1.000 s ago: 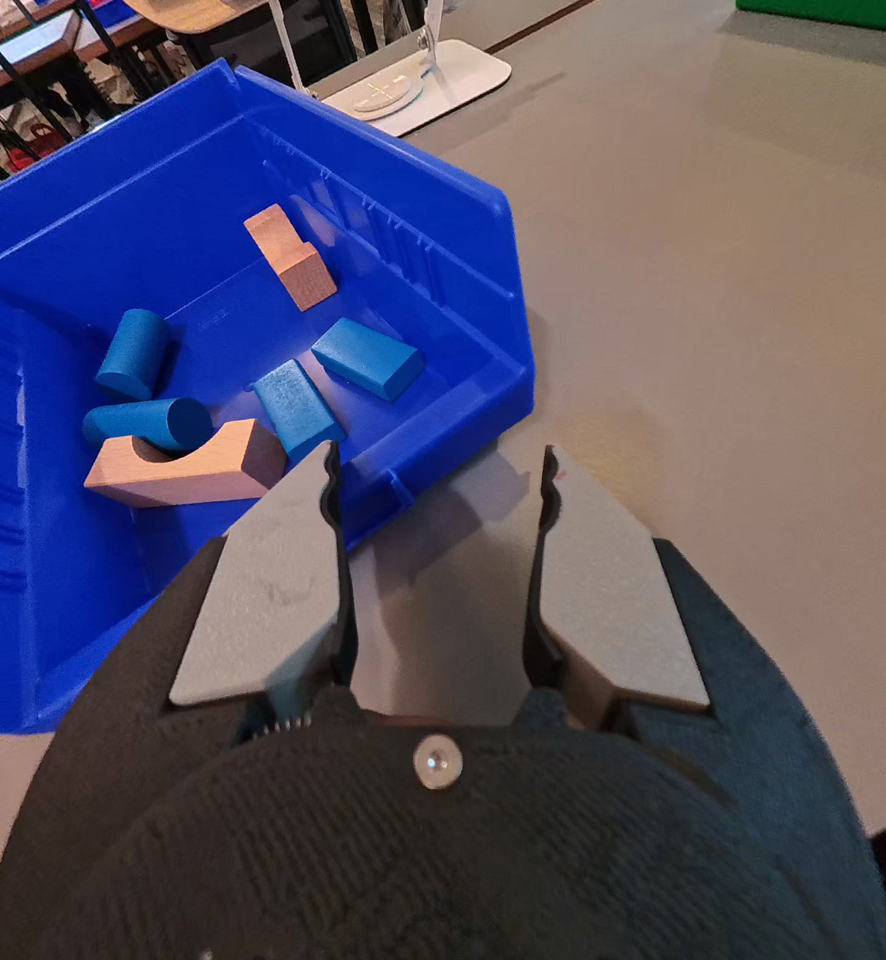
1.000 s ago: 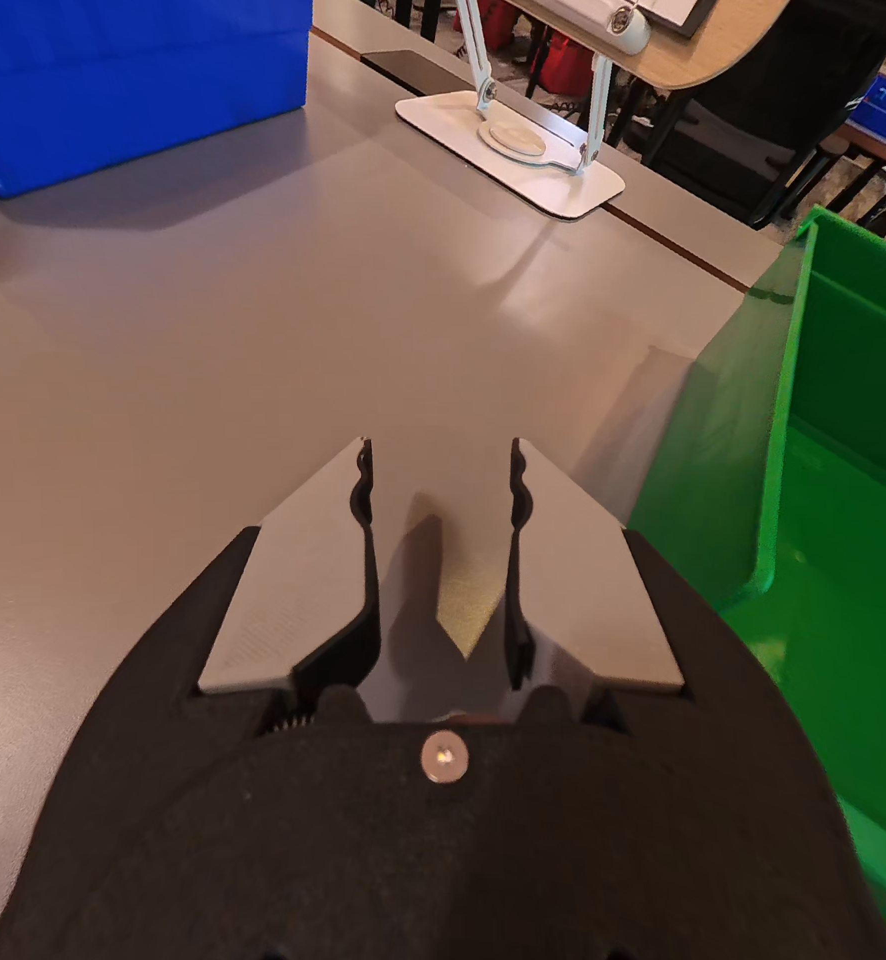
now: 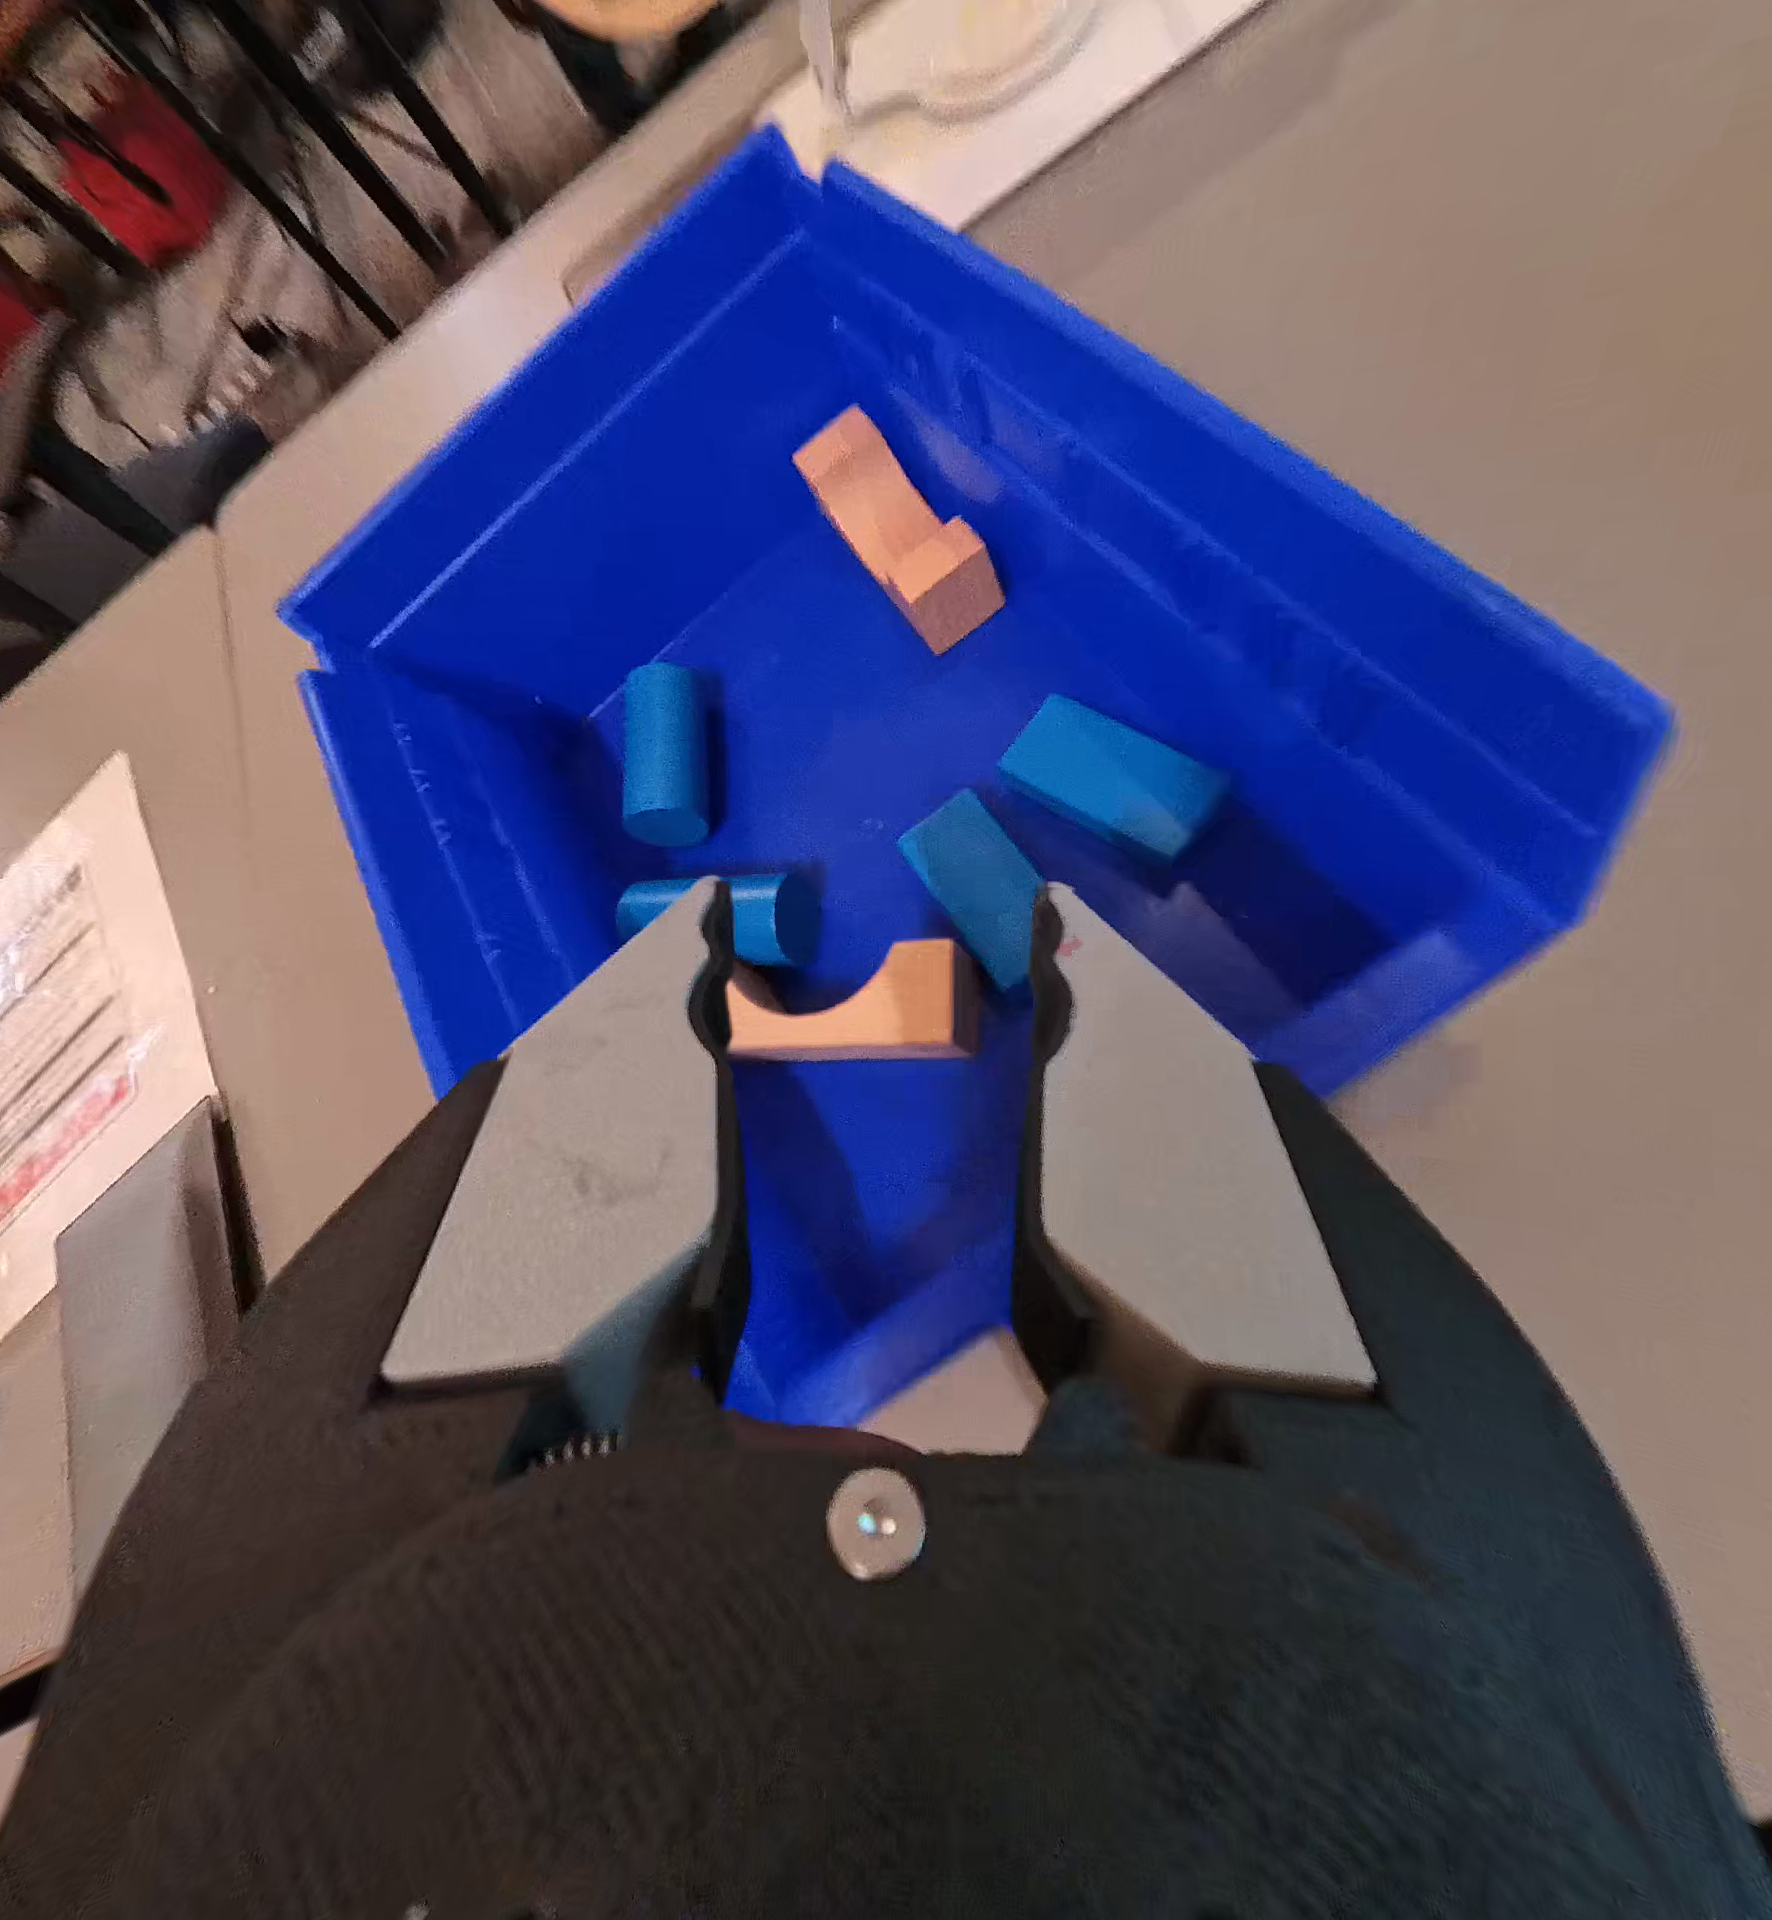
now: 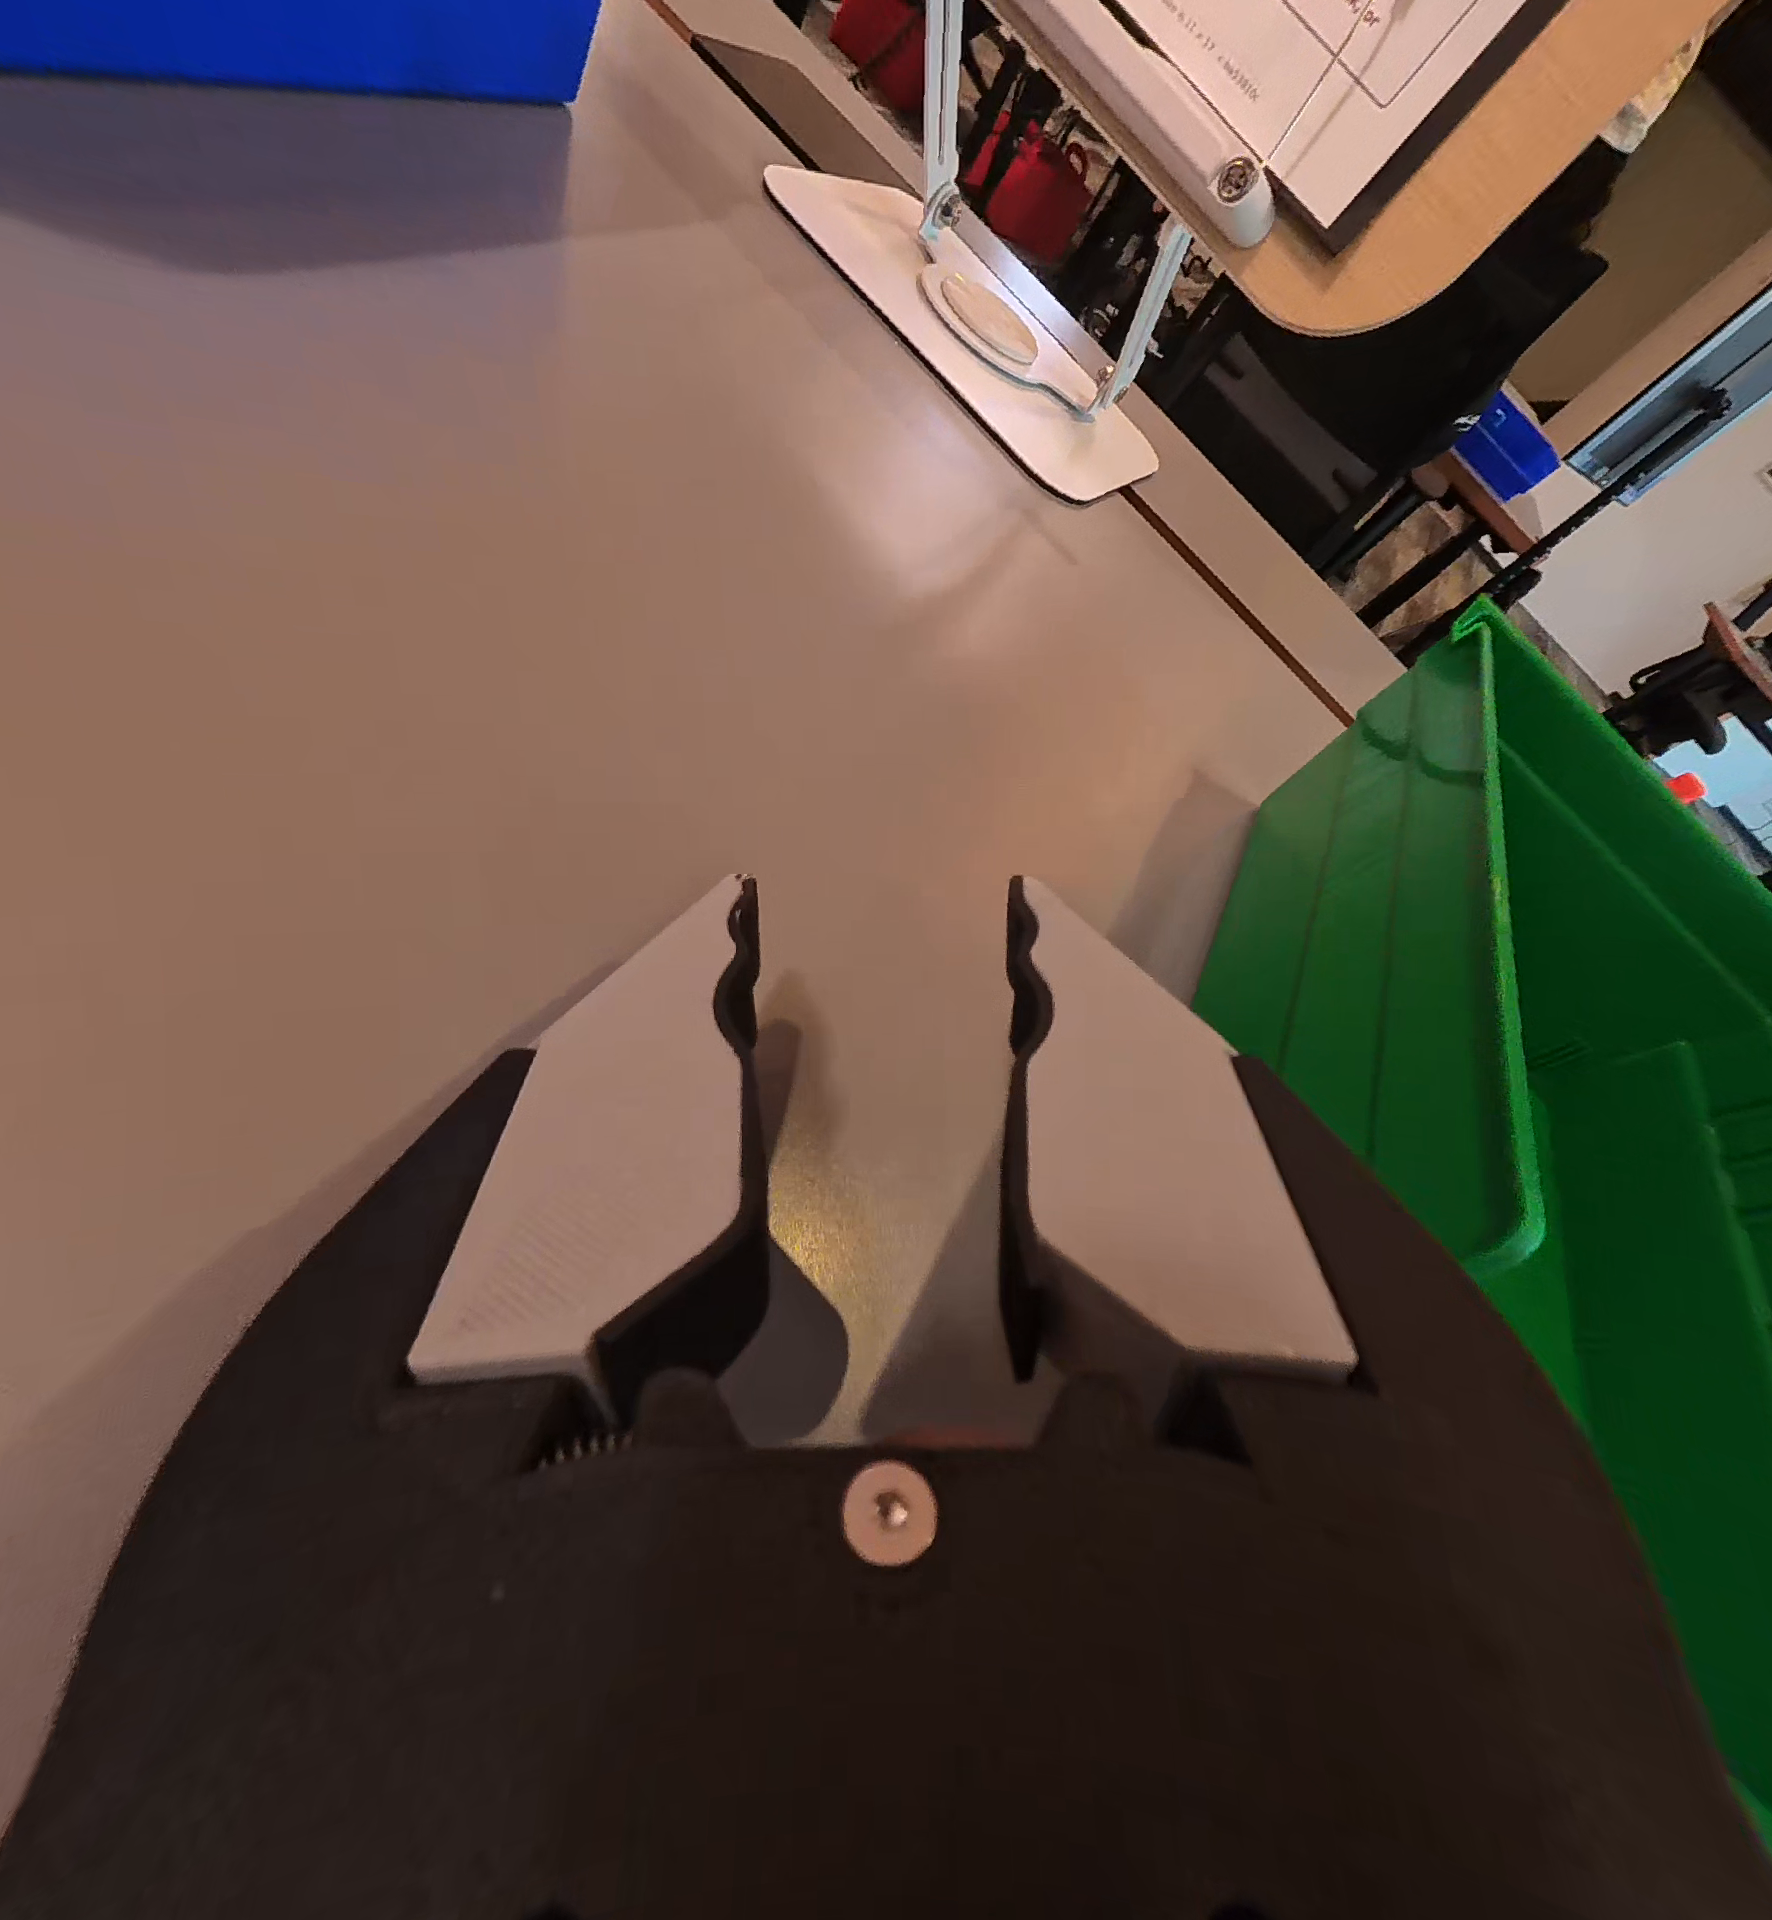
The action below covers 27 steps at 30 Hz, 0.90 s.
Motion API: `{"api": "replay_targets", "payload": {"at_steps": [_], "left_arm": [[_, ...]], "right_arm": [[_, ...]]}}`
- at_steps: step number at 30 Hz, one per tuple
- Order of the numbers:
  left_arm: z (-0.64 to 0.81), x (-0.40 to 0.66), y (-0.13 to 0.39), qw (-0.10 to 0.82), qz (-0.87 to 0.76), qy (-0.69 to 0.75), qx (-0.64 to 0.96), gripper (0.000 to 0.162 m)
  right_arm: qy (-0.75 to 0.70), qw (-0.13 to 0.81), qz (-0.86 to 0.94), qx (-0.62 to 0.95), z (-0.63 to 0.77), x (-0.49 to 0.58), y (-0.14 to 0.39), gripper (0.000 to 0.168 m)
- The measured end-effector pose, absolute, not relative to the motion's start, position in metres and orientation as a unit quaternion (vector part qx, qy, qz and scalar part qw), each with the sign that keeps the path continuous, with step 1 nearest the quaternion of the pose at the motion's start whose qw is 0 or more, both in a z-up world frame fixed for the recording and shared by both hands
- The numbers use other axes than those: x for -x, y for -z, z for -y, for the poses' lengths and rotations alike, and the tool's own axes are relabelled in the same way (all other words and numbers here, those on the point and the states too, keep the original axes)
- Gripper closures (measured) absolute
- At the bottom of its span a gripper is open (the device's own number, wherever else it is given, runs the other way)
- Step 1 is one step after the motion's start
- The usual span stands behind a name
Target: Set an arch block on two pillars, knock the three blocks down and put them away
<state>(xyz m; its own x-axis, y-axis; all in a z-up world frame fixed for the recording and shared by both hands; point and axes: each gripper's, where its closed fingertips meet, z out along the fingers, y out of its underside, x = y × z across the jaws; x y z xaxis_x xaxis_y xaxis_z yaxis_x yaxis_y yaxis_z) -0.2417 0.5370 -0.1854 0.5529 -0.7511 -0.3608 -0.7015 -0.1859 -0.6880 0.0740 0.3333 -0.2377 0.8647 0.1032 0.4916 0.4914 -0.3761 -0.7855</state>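
A grey table [image 4: 362, 582] stretches ahead of both hand-held grippers, with a blue bin [image 3: 1225, 540] lying directly beneath and ahead of the left gripper [image 3: 877, 904] and a green bin [image 4: 1547, 1039] standing just to the right of the right gripper [image 4: 880, 894]. The left gripper hangs over the blue bin with its jaws spread wide and nothing between them; the right gripper sits low over bare tabletop, its jaws likewise parted and empty. Ahead of the right gripper and a little to its right, a white stand base [image 4: 965, 332] rests near the table's far edge, and an edge of the blue bin shows at far upper left. To the left of the left gripper a laminated sheet [image 3: 40, 1049] lies on the table. Inside the blue bin, a wooden arch block [image 3: 851, 1013] lies just beyond the left gripper's fingertips, framed between them, with one blue cylinder [image 3: 773, 920] touching its far side and a second blue cylinder [image 3: 666, 753] farther ahead to the left. A blue wedge block [image 3: 970, 883] leans beside the right fingertip, another blue wedge block [image 3: 1110, 774] lies farther right, and a second wooden arch block [image 3: 903, 530] rests near the bin's far wall.
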Motion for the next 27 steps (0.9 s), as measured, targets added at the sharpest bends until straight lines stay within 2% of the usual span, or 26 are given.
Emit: {"api": "replay_targets", "payload": {"at_steps": [3, 7, 12, 13, 14, 18, 22, 27], "left_arm": [[-0.572, 0.24, 0.208, 0.367, -0.469, 0.007, 0.803, 0.106], [-0.556, 0.222, 0.247, 0.235, -0.473, 0.099, 0.843, 0.105], [-0.553, 0.219, 0.277, 0.193, -0.486, 0.057, 0.85, 0.106], [-0.554, 0.217, 0.279, 0.192, -0.487, 0.057, 0.85, 0.104], [-0.556, 0.213, 0.278, 0.198, -0.485, 0.061, 0.85, 0.118], [-0.554, 0.205, 0.28, 0.192, -0.498, 0.067, 0.843, 0.129], [-0.553, 0.206, 0.274, 0.212, -0.531, 0.04, 0.819, 0.129], [-0.554, 0.199, 0.232, 0.318, -0.535, 0.05, 0.781, 0.13]], "right_arm": [[0.194, 0.524, 0.19, 0.807, -0.333, -0.074, 0.239, 0.123], [0.188, 0.526, 0.189, 0.808, -0.333, -0.074, 0.238, 0.123], [0.151, 0.537, 0.169, 0.813, -0.334, -0.077, 0.236, 0.123], [0.142, 0.539, 0.165, 0.813, -0.334, -0.077, 0.235, 0.123], [0.134, 0.543, 0.16, 0.813, -0.334, -0.078, 0.234, 0.123], [0.117, 0.556, 0.149, 0.809, -0.333, -0.079, 0.229, 0.123], [0.119, 0.558, 0.158, 0.806, -0.332, -0.076, 0.229, 0.123], [0.131, 0.551, 0.179, 0.805, -0.332, -0.07, 0.232, 0.124]]}}
